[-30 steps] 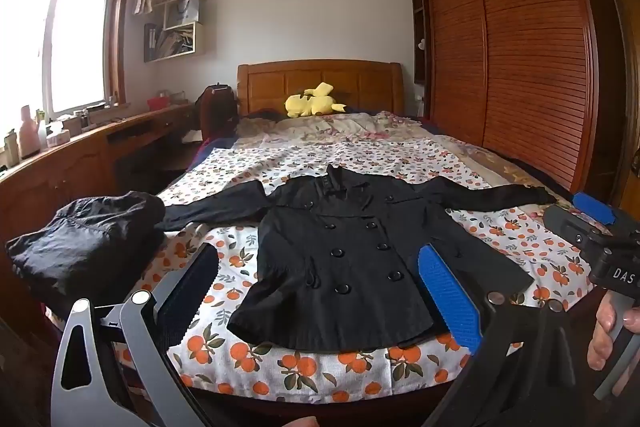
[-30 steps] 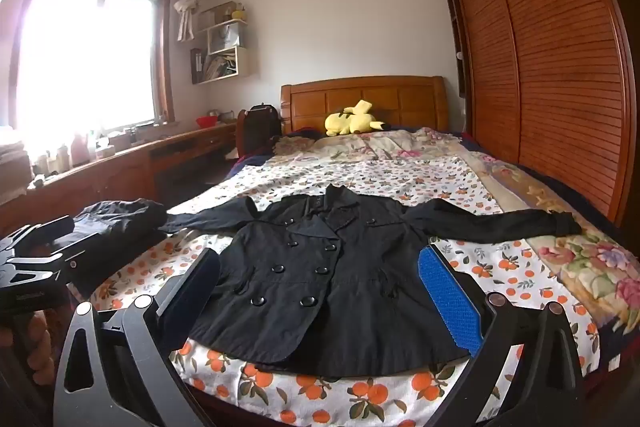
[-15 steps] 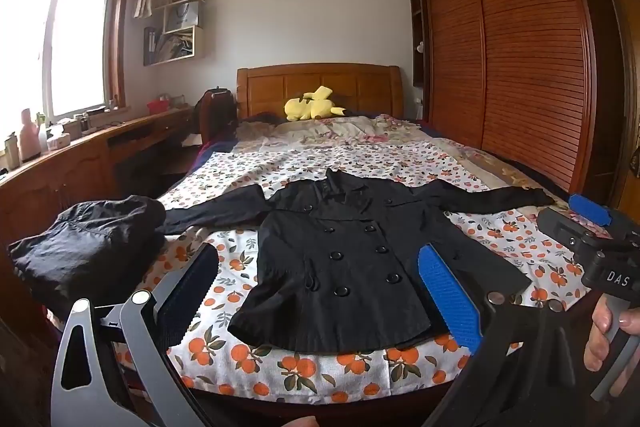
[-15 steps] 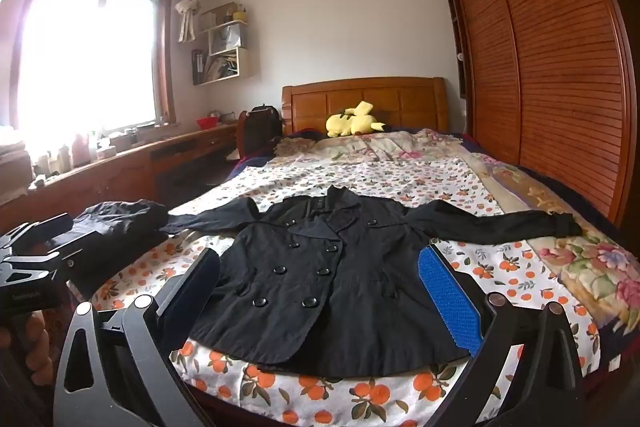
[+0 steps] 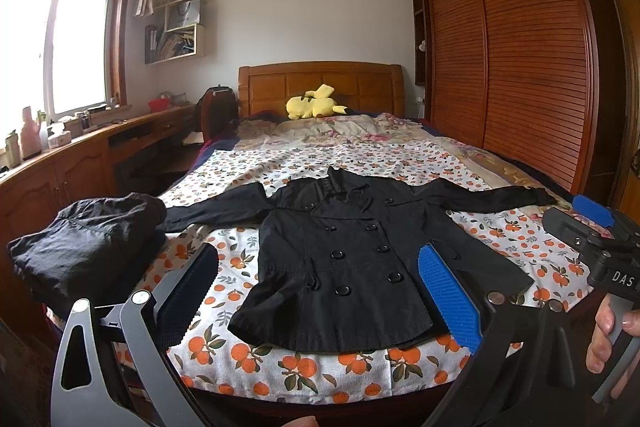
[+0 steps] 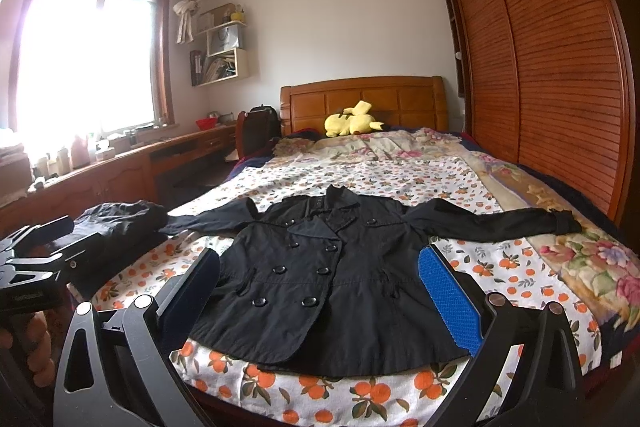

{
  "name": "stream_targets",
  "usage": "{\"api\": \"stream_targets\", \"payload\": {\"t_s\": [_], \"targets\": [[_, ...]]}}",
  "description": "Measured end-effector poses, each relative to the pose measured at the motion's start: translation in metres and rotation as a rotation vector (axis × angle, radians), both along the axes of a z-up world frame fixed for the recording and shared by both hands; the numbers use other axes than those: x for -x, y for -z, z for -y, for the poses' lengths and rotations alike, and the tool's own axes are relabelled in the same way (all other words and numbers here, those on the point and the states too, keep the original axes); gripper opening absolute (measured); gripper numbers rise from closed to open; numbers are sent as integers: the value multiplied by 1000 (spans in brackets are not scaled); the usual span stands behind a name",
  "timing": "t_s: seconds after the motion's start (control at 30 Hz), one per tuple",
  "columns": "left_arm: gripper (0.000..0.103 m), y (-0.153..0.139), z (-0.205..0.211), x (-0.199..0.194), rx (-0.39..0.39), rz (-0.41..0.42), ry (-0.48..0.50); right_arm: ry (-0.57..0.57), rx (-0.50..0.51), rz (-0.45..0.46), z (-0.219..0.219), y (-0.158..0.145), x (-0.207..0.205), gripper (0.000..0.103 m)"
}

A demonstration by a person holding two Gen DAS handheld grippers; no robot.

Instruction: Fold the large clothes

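One black double-breasted coat [image 5: 344, 251] flat on bed [image 5: 304, 375], sleeves spread; one dark folded garment [image 5: 80, 247] beside. Two grippers, left gripper [image 5: 316, 291] and right gripper [image 6: 318, 291], both spread wide, empty.

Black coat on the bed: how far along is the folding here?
Done: the coat lies flat, buttoned, sleeves spread; a dark bundle sits beside it. In hand: nothing; the left gripper and right gripper hover open. Left: every fold.
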State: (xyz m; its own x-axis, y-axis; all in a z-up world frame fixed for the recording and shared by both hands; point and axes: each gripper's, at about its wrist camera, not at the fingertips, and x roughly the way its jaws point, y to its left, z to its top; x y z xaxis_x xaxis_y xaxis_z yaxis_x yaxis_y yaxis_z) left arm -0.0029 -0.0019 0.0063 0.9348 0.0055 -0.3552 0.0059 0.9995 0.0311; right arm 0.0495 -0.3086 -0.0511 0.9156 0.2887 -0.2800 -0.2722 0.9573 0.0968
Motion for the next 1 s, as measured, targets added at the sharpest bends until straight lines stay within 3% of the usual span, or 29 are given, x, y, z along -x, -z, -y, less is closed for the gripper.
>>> {"api": "stream_targets", "payload": {"t_s": [1.0], "targets": [[101, 6, -1, -4, 2, -2, 4, -2, -3, -2, -1, 1, 1, 96]]}}
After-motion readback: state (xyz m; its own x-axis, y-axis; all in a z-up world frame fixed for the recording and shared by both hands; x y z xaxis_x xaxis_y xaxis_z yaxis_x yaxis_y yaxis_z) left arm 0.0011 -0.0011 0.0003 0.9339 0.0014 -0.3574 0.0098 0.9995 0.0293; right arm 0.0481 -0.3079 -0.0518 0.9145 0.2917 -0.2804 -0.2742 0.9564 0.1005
